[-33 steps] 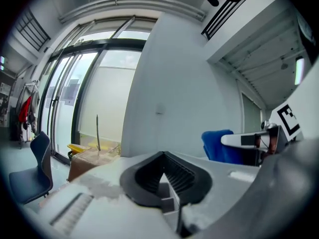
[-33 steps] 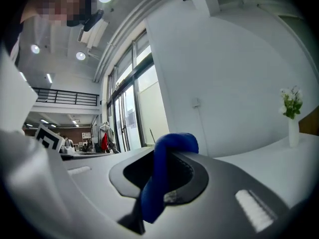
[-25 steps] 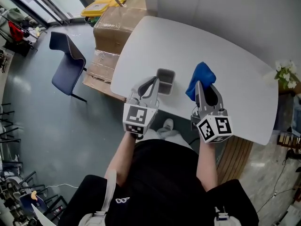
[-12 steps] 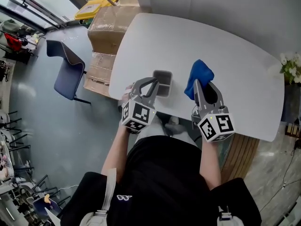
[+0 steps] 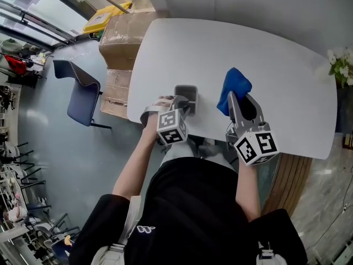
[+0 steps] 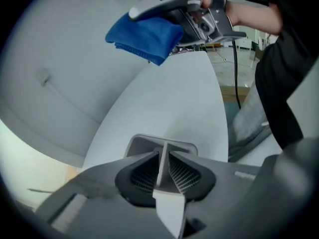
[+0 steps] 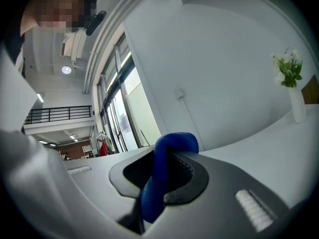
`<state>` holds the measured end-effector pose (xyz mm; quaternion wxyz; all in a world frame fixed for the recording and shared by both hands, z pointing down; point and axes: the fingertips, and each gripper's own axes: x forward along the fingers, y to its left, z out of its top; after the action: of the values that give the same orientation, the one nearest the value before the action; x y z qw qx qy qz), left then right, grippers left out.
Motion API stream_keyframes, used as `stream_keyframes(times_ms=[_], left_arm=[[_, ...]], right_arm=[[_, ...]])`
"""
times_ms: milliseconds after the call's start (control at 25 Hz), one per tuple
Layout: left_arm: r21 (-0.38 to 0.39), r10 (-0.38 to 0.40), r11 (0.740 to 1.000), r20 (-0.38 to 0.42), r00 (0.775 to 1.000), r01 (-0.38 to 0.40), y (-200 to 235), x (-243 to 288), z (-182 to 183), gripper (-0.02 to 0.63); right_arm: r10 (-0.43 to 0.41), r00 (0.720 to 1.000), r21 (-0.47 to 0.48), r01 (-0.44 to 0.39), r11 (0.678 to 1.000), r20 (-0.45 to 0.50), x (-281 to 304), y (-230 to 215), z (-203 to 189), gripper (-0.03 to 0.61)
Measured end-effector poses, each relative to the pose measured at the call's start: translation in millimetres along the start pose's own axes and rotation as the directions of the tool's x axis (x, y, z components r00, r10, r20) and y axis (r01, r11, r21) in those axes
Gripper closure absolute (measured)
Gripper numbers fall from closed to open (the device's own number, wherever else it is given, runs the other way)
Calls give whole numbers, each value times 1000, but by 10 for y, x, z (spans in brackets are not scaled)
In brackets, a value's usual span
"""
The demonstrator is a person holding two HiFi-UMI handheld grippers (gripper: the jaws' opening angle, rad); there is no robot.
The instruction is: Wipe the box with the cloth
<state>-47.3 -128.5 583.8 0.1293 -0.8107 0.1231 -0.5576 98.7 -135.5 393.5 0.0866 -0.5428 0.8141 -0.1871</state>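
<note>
**Item 1. Box** (image 5: 186,91). Small grey open tray with rounded corners. It stood on the table (image 5: 276,59) at centre-left of the head view, close to the table's near edge. The open side faced up. The long axis ran roughly bottom to top of the frame, away from the person, with one short end towards the body. Nothing could be seen inside it.

**Item 2. Left claw** (image 6: 160,169). Clamped on the box's near short wall, a thin upright grey panel pinched between the two ribbed pads. Judged purpose: to pin the light tray so it would not slide under the wiping stroke. Taking the near end left the other walls and the interior free.

**Item 3. Cloth** (image 5: 234,87). Blue and bunched, located right of centre in the head view, beside the box but apart from it. In the left gripper view it appeared to hang above the table rather than lie on it. A fold stood out beyond the jaws, probably as the working face.

**Item 4. Right claw** (image 7: 160,179). Closed on the cloth, the blue fold running up between the pads. It pointed up-frame, roughly parallel to the box's long axis. No contact with the box, so wiping was judged not yet begun.

**Item 5. Surroundings.**
- Flowers (image 5: 341,65) at the right edge of the table.
- Chair (image 5: 83,93) on the floor at left.
- Cardboard cartons (image 5: 118,37) on the floor at upper left.
</note>
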Motion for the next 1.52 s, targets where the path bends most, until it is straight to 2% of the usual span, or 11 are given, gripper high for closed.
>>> stream_keyframes(times_ms=[120,280,640,840,960,1160,1240,1320,1400,1520], left_arm=[[63,-20,998,-73,997,25,-14,167,-76,546],[102,-59,992,-156,986,76,-32,327,-195,546],[134,-132,976,-251,959,170,-93,501,-216,546],[157,-131,970,-316,940,188,-129,584,-233,538],[157,-129,970,-325,937,188,-130,596,-240,538],[124,-118,980,-277,954,158,-119,538,-260,542],[86,-103,988,-222,970,125,-82,469,-240,548],[5,-90,996,-128,988,91,-55,351,-167,561],[-102,-80,992,-6,997,79,-44,189,-42,563],[-221,-57,971,175,983,95,-12,-64,187,563]], right_arm=[[-17,1000,10,17,1000,3,-40,-87,8,523],[-30,1000,20,30,999,4,-71,-150,-15,522],[-29,1000,27,29,999,-3,-78,-183,-36,522],[-4,1000,27,4,1000,-9,-35,-113,-59,523],[6,1000,22,-6,1000,-14,-32,-86,-57,522],[8,1000,19,-7,1000,-28,-63,-116,-81,522],[8,999,18,-7,1000,-31,-70,-147,-87,522],[12,999,14,-11,1000,-38,-72,-156,-97,522],[25,999,8,-24,1000,-47,-57,-131,-103,522],[52,997,-4,-52,999,-53,-9,-75,-82,522]])
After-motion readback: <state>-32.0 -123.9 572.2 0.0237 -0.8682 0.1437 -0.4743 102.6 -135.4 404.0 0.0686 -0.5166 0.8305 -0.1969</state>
